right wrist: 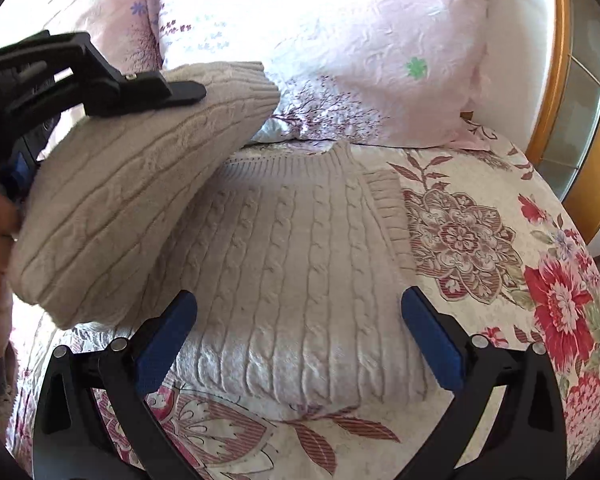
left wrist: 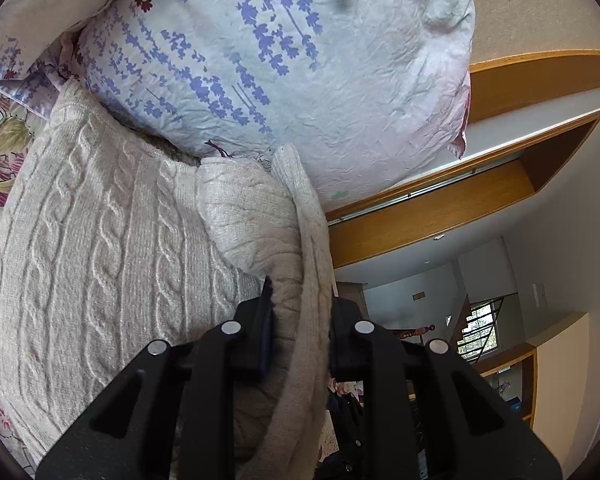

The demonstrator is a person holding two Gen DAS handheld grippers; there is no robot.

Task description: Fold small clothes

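A cream cable-knit sweater (right wrist: 284, 264) lies on a floral bedspread (right wrist: 500, 280). My left gripper (left wrist: 300, 320) is shut on the sweater's sleeve (left wrist: 296, 272) and holds it lifted above the sweater's body. In the right wrist view the left gripper (right wrist: 168, 92) appears at the upper left, with the raised sleeve (right wrist: 140, 184) draped under it. My right gripper (right wrist: 300, 320) is open and empty, hovering just above the sweater's lower part, one blue pad (right wrist: 168, 340) on each side.
Two floral pillows (right wrist: 340, 52) rest at the head of the bed, just beyond the sweater's collar. A wooden bed frame edge (right wrist: 556, 60) runs at the right. A wooden doorway (left wrist: 500, 184) shows in the left wrist view.
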